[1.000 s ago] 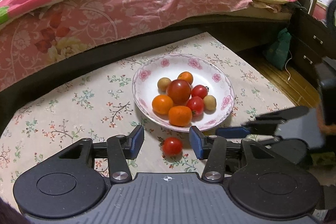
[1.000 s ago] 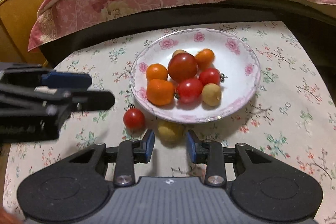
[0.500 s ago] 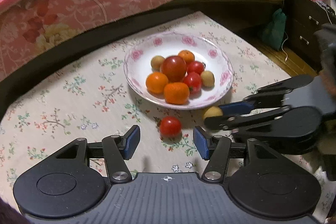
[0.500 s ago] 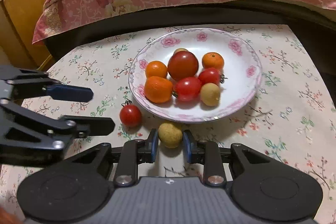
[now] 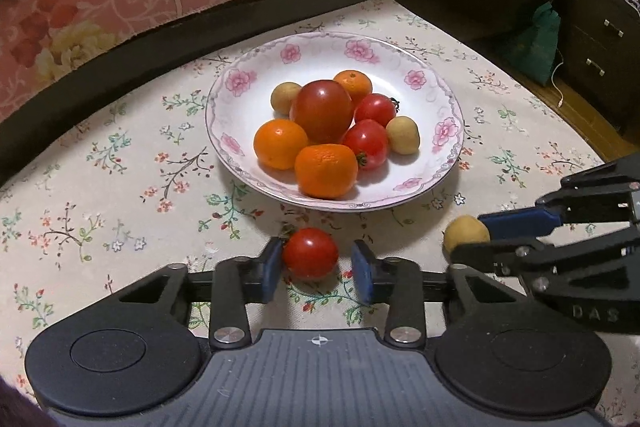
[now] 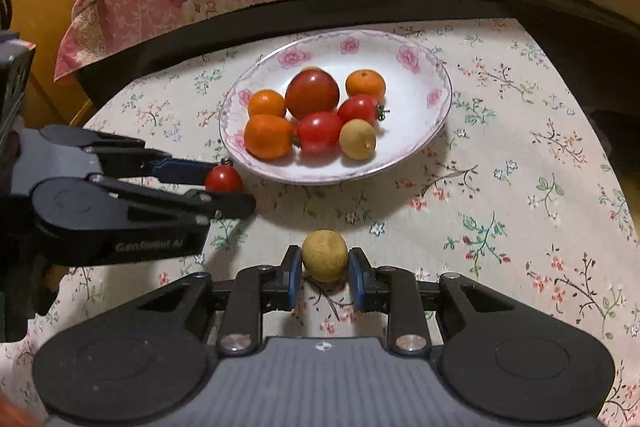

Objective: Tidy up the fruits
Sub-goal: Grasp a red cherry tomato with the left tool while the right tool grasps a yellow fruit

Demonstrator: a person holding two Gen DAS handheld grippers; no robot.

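Surface (image 5: 120, 187): covered edge to edge by a cream cloth printed with small flowers and twigs. Far edge runs along a dark bed frame.

Directly on the surface:
- Plate (image 5: 436, 99), white with pink flower rim, near the middle, toward the far edge. It holds fruit.
- Cherry tomato (image 5: 311, 253), red, on the cloth just off the plate's near rim, toward the left edge; apart from the plate.
- Small yellow-brown fruit (image 6: 324, 255), round, on the cloth toward the near edge, apart from plate and tomato.

Cloth lies flat, no visible folds.
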